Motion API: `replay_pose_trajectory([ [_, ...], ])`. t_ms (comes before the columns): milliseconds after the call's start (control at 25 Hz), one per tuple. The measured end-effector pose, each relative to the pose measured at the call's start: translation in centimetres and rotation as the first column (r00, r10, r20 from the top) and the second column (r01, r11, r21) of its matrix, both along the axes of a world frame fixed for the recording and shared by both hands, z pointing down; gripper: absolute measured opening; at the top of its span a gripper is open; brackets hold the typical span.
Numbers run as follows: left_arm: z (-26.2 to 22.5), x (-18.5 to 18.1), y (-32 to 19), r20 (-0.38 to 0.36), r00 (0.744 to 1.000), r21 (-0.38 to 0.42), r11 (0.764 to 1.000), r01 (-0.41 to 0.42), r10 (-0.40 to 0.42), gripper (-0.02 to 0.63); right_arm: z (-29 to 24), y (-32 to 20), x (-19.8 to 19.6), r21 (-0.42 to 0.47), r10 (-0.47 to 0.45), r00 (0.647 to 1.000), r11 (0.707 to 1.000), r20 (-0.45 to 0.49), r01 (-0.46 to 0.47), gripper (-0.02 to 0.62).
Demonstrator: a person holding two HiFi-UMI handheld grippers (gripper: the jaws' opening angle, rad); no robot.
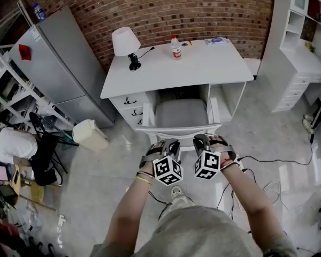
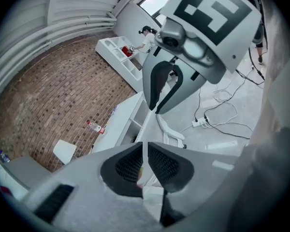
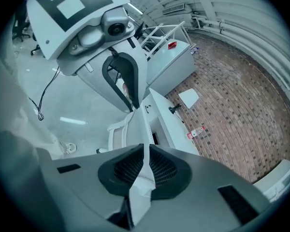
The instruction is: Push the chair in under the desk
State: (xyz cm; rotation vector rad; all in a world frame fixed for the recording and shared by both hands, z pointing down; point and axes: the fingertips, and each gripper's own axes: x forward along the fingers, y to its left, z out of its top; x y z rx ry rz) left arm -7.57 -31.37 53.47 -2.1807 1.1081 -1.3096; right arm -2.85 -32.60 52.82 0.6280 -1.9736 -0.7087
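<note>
Chair [image 1: 181, 114] top rail clamped in left claw [image 1: 170, 143] and right claw [image 1: 201, 140], side by side; seat partly under bench [image 1: 203, 68].

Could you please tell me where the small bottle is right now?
In the head view, the bottle stands near the back edge of the white desk, to the right of the lamp.

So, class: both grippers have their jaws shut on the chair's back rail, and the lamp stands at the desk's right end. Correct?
No: the lamp stands at the left end of the desk, as the head view shows. The left gripper and right gripper do grip the chair's back rail.
</note>
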Motion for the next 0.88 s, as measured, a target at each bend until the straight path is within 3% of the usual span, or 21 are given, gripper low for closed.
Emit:
replay_pose_trajectory([
  [560,-2.2,0.6,3.6,-0.109,0.992,0.06,0.996,0.07,-0.064,0.011,-1.2,3.4,0.9,-0.01,0.05,0.994,0.999,0.099,-0.049,0.011],
  [880,-3.3,1.0,5.7,-0.229,0.968,0.073,0.99,0.117,-0.098,0.011,-2.2,5.7,1.1,-0.025,0.084,0.977,0.996,0.198,-0.08,0.009],
])
